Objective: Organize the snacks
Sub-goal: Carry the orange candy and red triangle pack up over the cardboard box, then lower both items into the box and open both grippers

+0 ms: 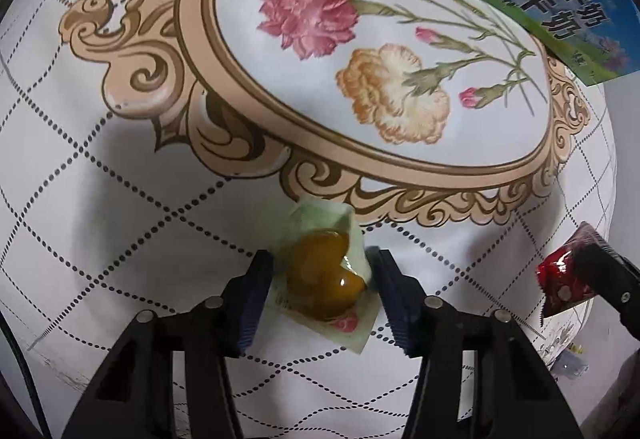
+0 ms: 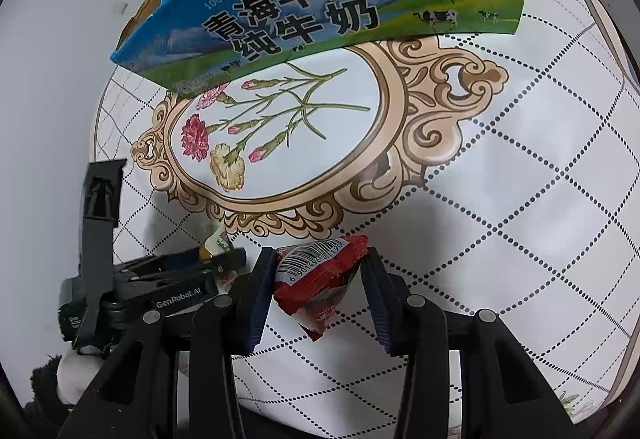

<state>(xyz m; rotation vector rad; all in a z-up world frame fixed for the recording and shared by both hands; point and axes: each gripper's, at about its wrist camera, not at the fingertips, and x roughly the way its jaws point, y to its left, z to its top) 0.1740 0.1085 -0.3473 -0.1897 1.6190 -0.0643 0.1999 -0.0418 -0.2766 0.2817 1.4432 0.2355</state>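
I'm holding a red snack packet (image 2: pixel 320 279) clamped in my right gripper (image 2: pixel 320 293) and a green-wrapped amber jelly (image 1: pixel 324 275) pinched in my left gripper (image 1: pixel 322 295) over the table's (image 1: pixel 120 239) near edge, keeping both grips firm while carrying toward the milk carton box (image 2: pixel 304 7) at the far edge.

Just a round tabletop (image 1: pixel 120 167) under a white quilted-look cloth, printed with carnations (image 1: pixel 312 11) inside an ornate tan frame (image 2: pixel 404 143).
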